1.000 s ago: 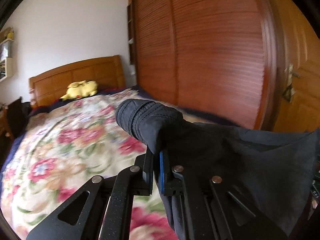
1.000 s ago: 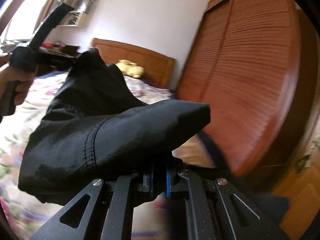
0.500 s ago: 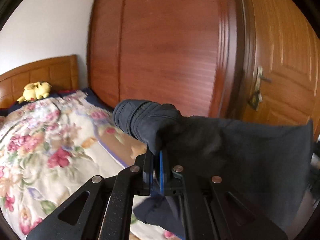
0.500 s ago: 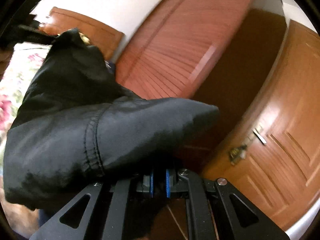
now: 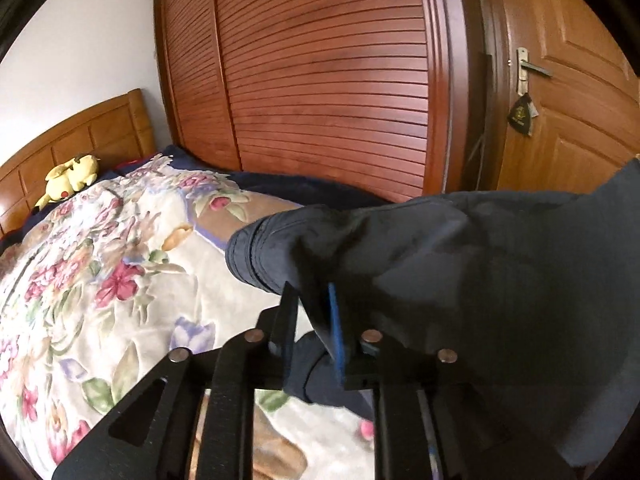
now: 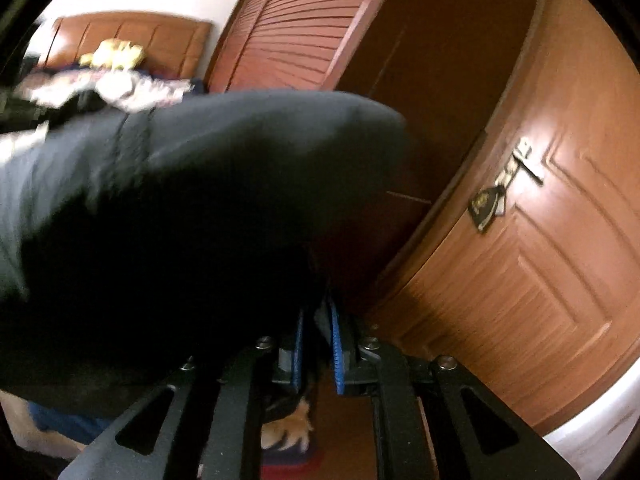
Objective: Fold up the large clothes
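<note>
Bedroom: floral bedspread (image 5: 120, 280), louvred wardrobe (image 5: 320, 80), door (image 6: 540, 260) to the right. Dark garment (image 5: 460, 280) hangs over the bed edge, long axis running left-right between my two grippers, stitched hem pointing left. Left gripper (image 5: 310, 320) and right gripper (image 6: 318, 344): fingers have just been opening, now slightly parted, cloth between them. Since a second ago, both views swung from bed towards wardrobe and door. Fabric matte, wrinkled.

Garment (image 6: 180, 220) blurred; hides bed (image 6: 120, 88); right edge cut.

a home bedroom: floral-quilted bed (image 5: 100, 280), wooden headboard (image 5: 80, 140), louvred wardrobe (image 5: 320, 80).
</note>
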A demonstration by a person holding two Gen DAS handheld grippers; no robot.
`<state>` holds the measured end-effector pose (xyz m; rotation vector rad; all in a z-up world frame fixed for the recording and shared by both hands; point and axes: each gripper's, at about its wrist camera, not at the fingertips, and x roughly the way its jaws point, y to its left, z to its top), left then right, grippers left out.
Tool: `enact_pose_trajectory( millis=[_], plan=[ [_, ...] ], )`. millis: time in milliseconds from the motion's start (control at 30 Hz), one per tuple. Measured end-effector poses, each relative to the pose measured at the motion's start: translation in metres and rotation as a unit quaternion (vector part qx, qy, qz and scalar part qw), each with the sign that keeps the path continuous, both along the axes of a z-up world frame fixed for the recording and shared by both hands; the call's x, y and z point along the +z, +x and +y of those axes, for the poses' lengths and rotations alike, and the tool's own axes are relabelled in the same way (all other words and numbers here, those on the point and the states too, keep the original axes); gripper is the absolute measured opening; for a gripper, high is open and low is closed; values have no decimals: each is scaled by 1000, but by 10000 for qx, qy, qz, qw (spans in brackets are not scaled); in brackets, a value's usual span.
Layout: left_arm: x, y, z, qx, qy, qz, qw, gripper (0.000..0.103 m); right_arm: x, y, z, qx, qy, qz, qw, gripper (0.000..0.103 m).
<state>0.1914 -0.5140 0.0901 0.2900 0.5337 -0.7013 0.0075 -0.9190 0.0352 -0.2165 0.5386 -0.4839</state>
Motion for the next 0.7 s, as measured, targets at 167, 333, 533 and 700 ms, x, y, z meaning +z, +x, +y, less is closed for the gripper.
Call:
enact_pose_trajectory(
  millis=[167,333,533,700],
  plan=[
    [7,-25,28,-149,-119,-170,9997,39,24,-31,4,-74,422,-532,9977,48],
    [22,-58,71,-334,-392,-150,9986,48,47,-54,47,77,320,-895,9954,54],
    [40,-95,129,-279,-648,-301,9971,79,61,-76,112,656,295,-1222,9899,54],
    [48,-117,172,-105,-554,-489,9972,80,61,-92,155,1231,403,-1267,9835,54]
  ],
)
